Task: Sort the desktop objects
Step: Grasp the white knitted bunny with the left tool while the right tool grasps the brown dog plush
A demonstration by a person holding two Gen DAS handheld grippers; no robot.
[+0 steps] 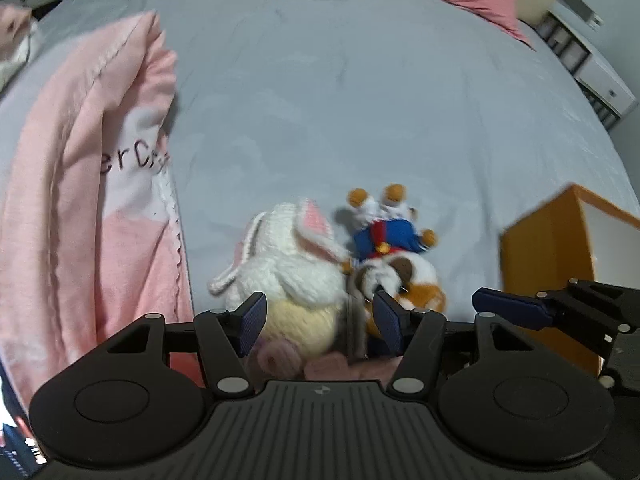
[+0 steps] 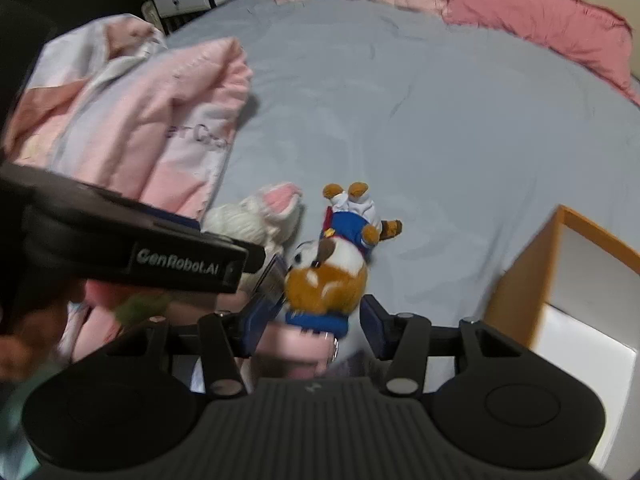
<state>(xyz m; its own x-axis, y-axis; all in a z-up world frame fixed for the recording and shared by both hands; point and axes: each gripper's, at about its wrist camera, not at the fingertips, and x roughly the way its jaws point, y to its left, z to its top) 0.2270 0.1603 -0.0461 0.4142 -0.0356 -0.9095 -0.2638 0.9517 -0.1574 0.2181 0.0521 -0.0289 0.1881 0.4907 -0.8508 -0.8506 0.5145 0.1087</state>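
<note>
Looking along your left gripper [image 1: 318, 320]: fingers spread, white bunny plush [image 1: 288, 272] between them, head nearest, ears pointing away. Right gripper [image 2: 316, 322]: fingers parted around the orange-and-white sailor plush [image 2: 332, 264], head-first, long axis straight ahead, not clamped. Grey bedsheet [image 2: 420, 120]; orange-edged box [image 2: 560, 264] right.

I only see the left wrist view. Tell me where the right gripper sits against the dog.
Observer: The right gripper is open, with a finger on either side of the dog's blue-capped head.
Operator: Report any contact.
Observer: A gap shows by the right finger. The left side is too blurred to tell.
Operator: Describe the box.
Observer: The box is open at the top and its white floor shows.
</note>
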